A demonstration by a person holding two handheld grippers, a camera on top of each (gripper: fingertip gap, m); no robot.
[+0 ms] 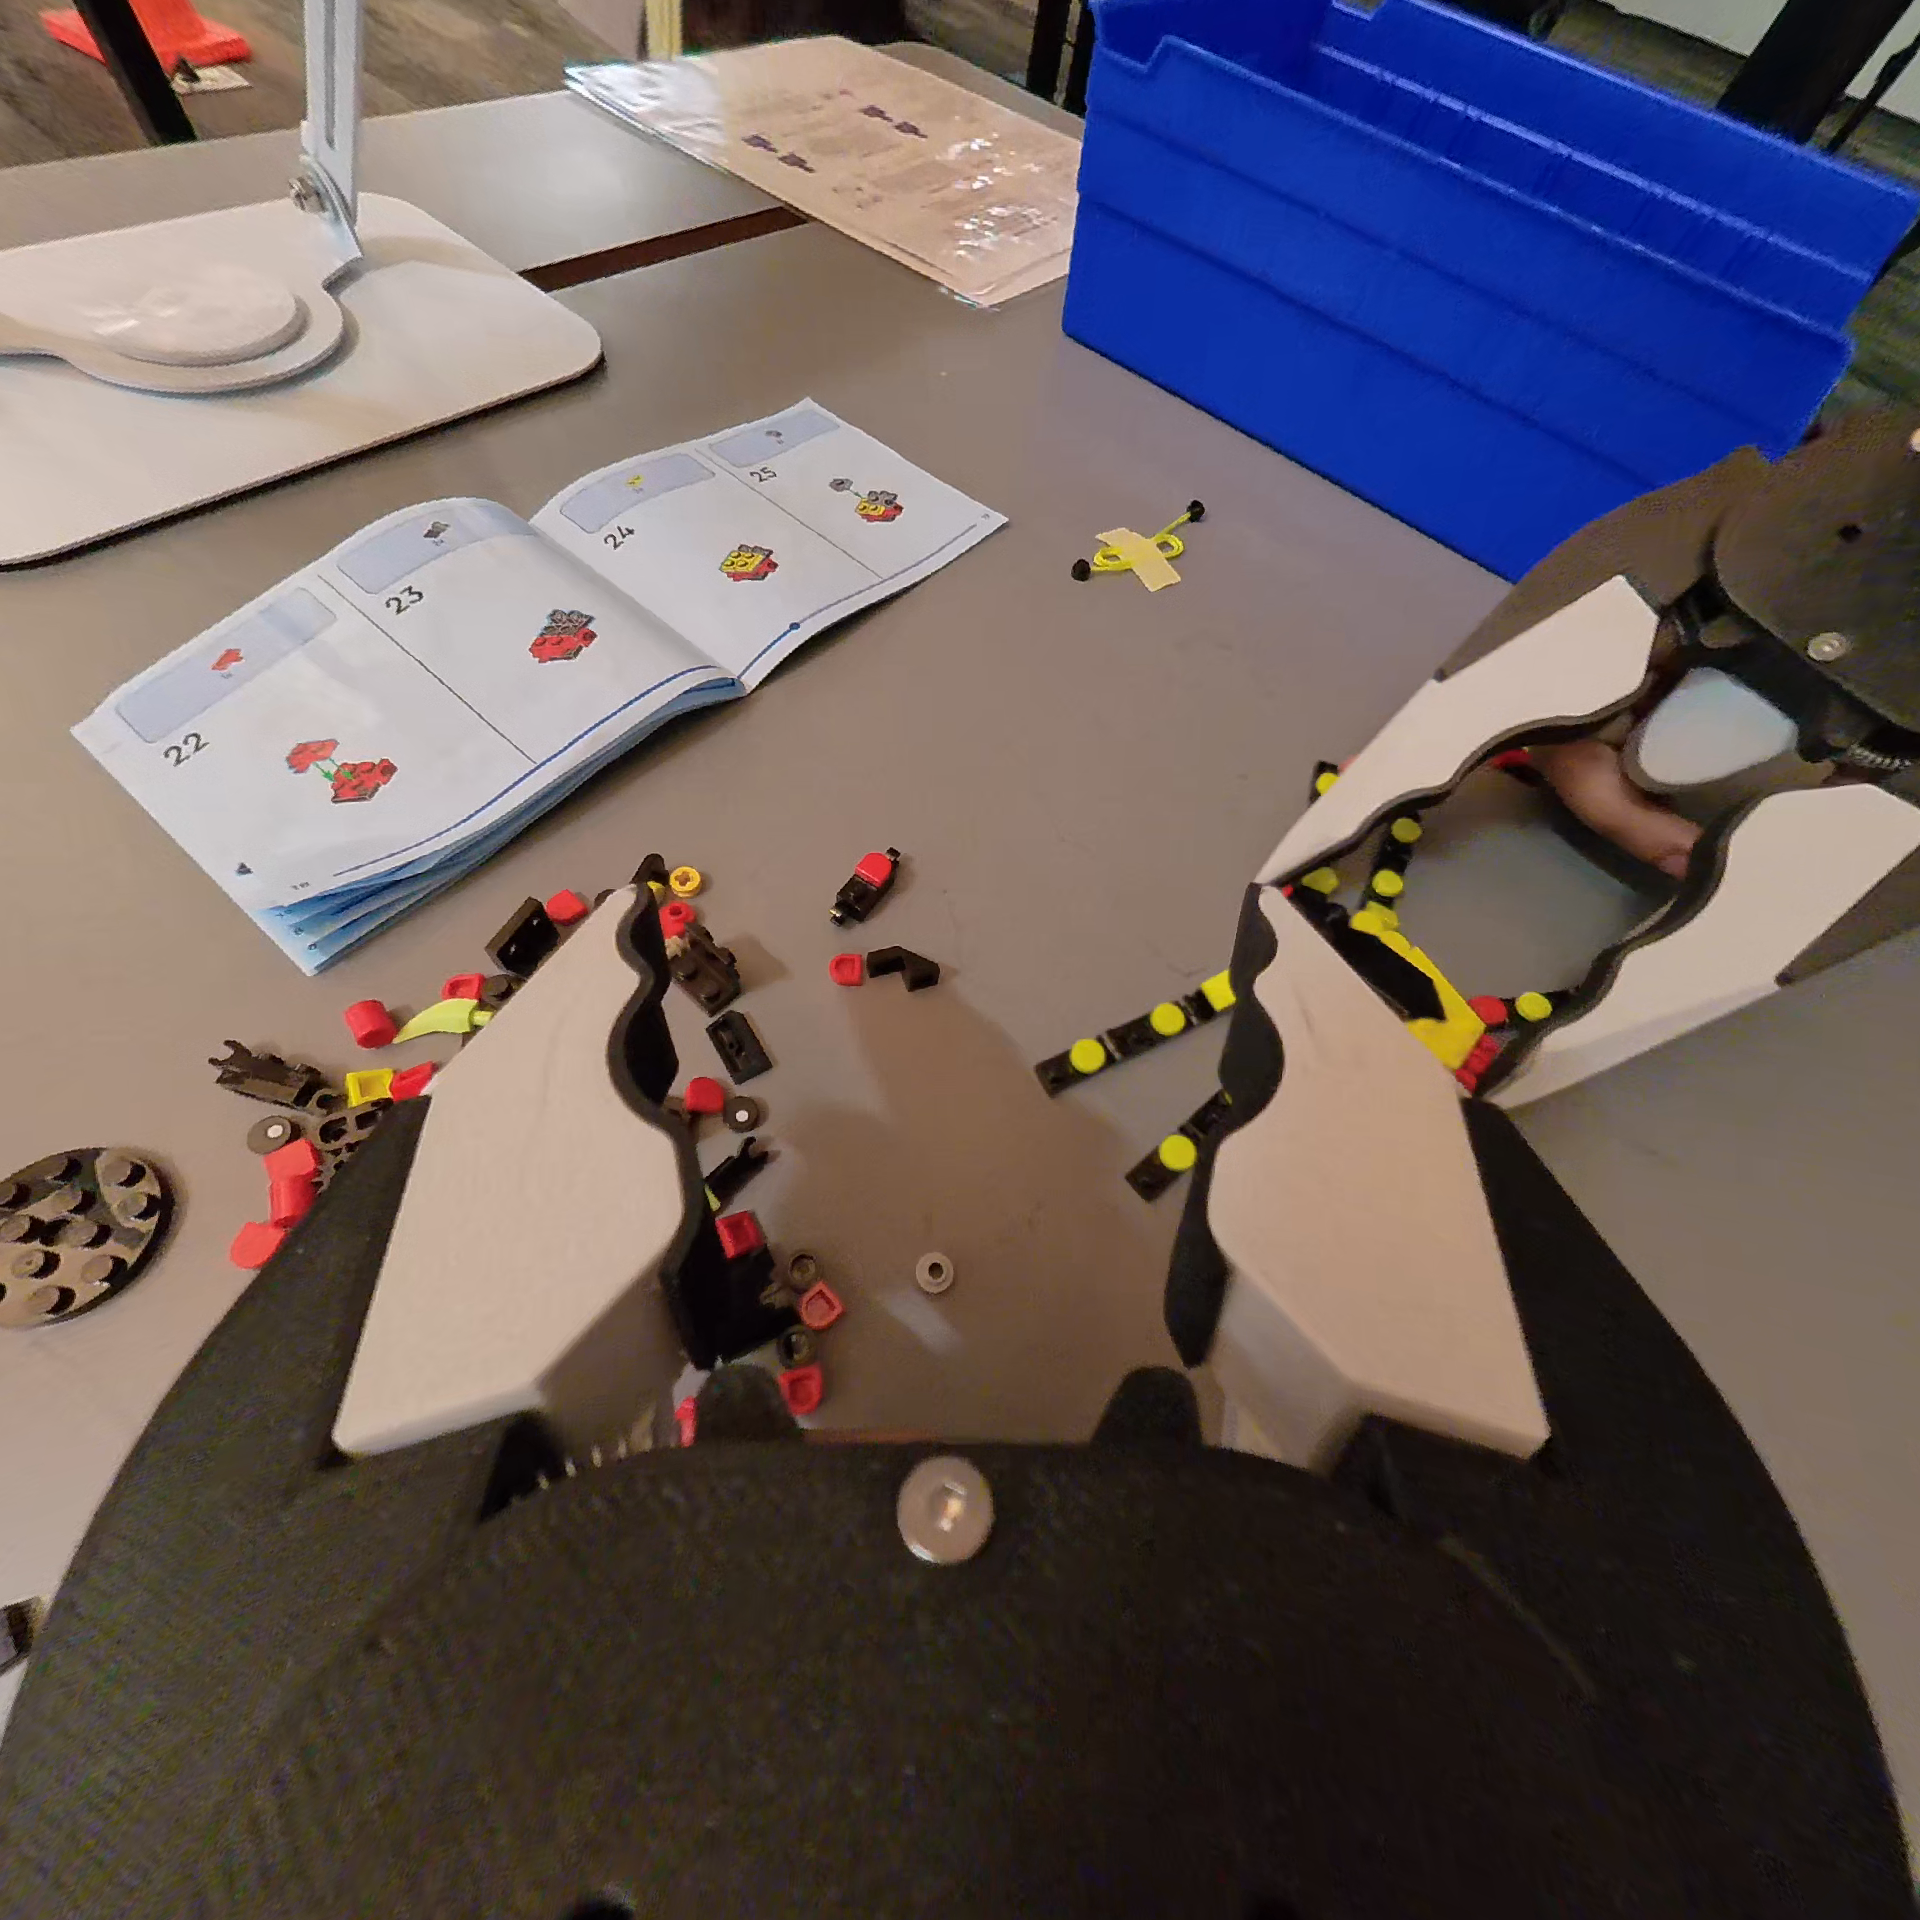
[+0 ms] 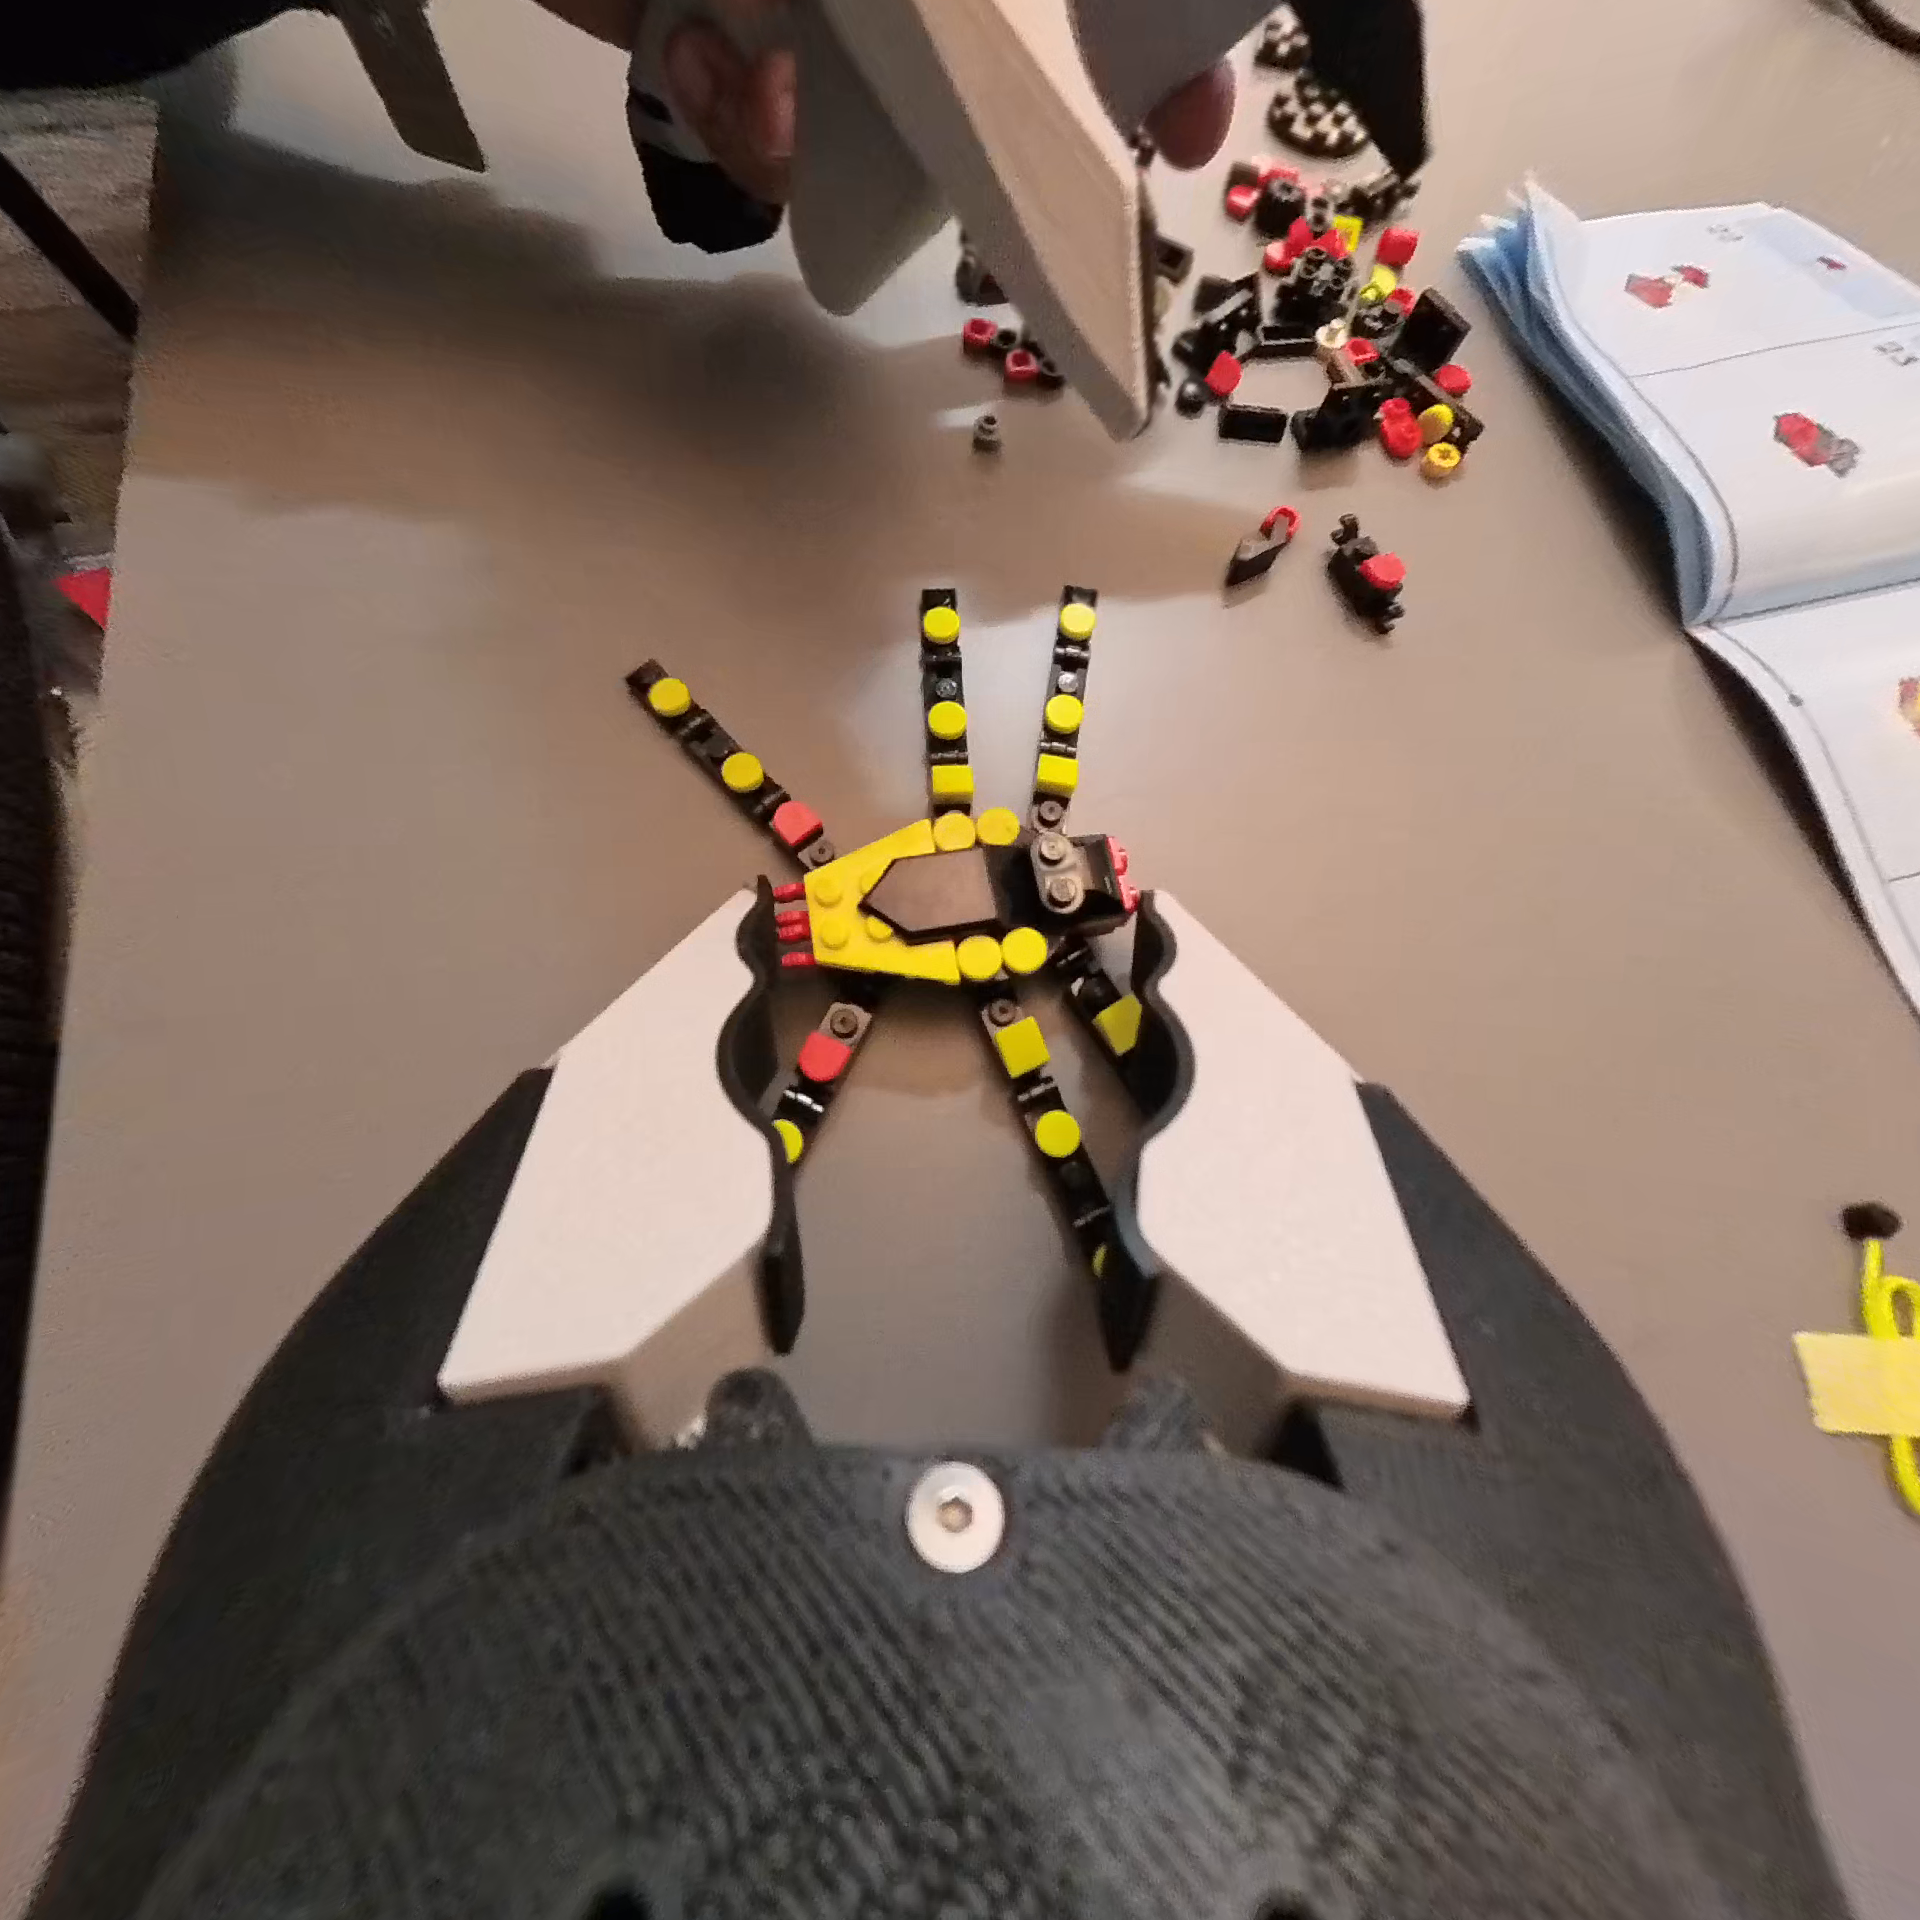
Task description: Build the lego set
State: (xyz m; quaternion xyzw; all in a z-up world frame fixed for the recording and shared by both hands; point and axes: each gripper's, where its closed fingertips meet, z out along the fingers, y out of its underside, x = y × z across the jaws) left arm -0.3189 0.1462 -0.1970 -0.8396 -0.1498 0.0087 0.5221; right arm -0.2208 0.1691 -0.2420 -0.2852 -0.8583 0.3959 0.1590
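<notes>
A black and yellow spider model (image 2: 925, 899) with several studded legs lies flat on the grey table (image 2: 1455, 935). My right gripper (image 2: 953, 904) is closed to the body's width, and its pads touch the body on both sides. In the left wrist view the model (image 1: 1423, 987) shows between the right gripper's fingers (image 1: 1382, 987). My left gripper (image 1: 948, 914) is open and empty, low over a pile of loose red, black and yellow pieces (image 1: 717, 997). Its left finger covers part of the pile. Its blurred finger (image 2: 1039, 208) shows beside the pile (image 2: 1340, 322).
An open instruction booklet (image 1: 520, 665) lies behind the pile. A blue bin (image 1: 1455, 260) stands at the back right, a white stand base (image 1: 208, 343) at the back left. A round black plate (image 1: 73, 1236), a taped yellow string (image 1: 1138, 545) and a small black-red piece (image 1: 868, 883) lie loose. My left tips are roughly 6 centimeters from the small black-red piece (image 1: 868, 883). Seen from the right wrist view (image 2: 1368, 555) as well.
</notes>
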